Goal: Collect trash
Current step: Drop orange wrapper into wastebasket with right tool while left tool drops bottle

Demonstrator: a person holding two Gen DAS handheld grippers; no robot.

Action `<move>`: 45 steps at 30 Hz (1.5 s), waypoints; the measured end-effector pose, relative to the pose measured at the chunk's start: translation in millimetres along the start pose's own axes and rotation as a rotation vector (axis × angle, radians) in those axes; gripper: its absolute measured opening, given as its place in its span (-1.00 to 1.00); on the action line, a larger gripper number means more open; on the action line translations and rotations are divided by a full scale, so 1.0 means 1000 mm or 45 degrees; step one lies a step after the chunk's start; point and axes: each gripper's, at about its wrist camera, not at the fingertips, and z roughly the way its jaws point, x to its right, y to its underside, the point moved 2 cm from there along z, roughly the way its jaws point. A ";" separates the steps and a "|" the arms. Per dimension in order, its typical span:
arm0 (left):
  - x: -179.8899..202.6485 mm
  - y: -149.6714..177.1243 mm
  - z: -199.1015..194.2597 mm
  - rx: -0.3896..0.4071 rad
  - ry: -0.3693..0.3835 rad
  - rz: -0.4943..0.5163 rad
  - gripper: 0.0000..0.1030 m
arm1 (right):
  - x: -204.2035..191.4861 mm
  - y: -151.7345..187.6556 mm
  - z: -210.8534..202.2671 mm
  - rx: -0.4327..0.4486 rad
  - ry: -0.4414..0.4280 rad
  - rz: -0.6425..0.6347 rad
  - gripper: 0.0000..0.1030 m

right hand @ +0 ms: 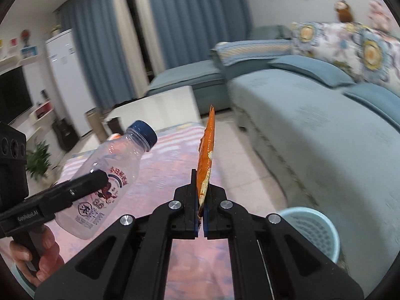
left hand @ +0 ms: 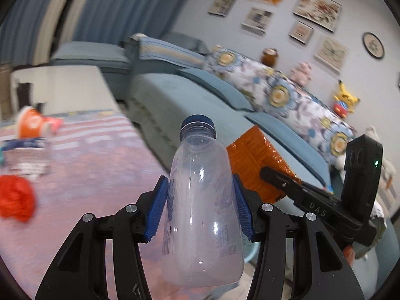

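My left gripper (left hand: 200, 200) is shut on an empty clear plastic bottle (left hand: 202, 215) with a blue cap, held in the air above the pink striped table (left hand: 100, 175). The bottle also shows in the right wrist view (right hand: 107, 175), at the left. My right gripper (right hand: 201, 200) is shut on an orange snack wrapper (right hand: 206, 155), held edge-on and upright. The wrapper also shows in the left wrist view (left hand: 257, 160), right of the bottle. A light blue mesh waste basket (right hand: 312, 232) stands on the floor at the lower right, beside the sofa.
A blue sofa (right hand: 312, 125) with floral cushions (left hand: 275, 87) fills the right side. On the table at the left lie a crumpled red item (left hand: 15, 200), an orange cup (left hand: 30, 122) and other packaging (left hand: 27, 155). A white side table (right hand: 160, 105) stands behind.
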 end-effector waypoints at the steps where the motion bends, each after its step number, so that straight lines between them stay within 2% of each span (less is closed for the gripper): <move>1: 0.007 0.001 0.016 -0.033 0.037 0.003 -0.05 | 0.012 0.003 -0.001 -0.003 0.023 0.020 -0.98; 7: 0.033 0.021 0.093 -0.225 0.156 0.033 -0.05 | 0.088 0.039 0.000 -0.074 0.196 0.169 -0.98; 9: 0.039 0.032 0.112 -0.278 0.170 0.046 -0.05 | 0.112 0.058 0.009 -0.126 0.257 0.230 -0.98; 12: 0.045 0.056 0.146 -0.410 0.218 0.077 -0.04 | 0.141 0.089 0.024 -0.215 0.304 0.321 -0.98; 14: 0.046 0.076 0.166 -0.499 0.228 0.094 -0.04 | 0.157 0.108 0.034 -0.271 0.332 0.367 -0.98; 20: 0.033 0.112 0.196 -0.633 0.220 0.062 -0.04 | 0.180 0.158 0.066 -0.420 0.399 0.452 -0.98; 23: 0.029 0.115 0.200 -0.639 0.219 0.059 -0.03 | 0.191 0.170 0.076 -0.463 0.411 0.490 -0.97; 25: 0.027 0.113 0.197 -0.628 0.220 0.044 0.06 | 0.197 0.176 0.079 -0.478 0.431 0.510 -0.97; 27: 0.026 0.107 0.191 -0.594 0.241 0.029 0.16 | 0.199 0.173 0.080 -0.483 0.438 0.519 -0.96; 38: 0.018 0.074 0.147 -0.469 0.220 -0.002 0.16 | 0.191 0.157 0.068 -0.450 0.429 0.532 -0.85; 41: 0.010 0.065 0.126 -0.426 0.198 -0.011 0.26 | 0.182 0.150 0.062 -0.436 0.427 0.513 -0.84; 43: -0.001 0.058 0.107 -0.385 0.171 -0.029 0.32 | 0.168 0.141 0.058 -0.416 0.410 0.485 -0.76; 45: -0.009 0.052 0.092 -0.355 0.148 -0.041 0.40 | 0.154 0.132 0.051 -0.387 0.388 0.447 -0.49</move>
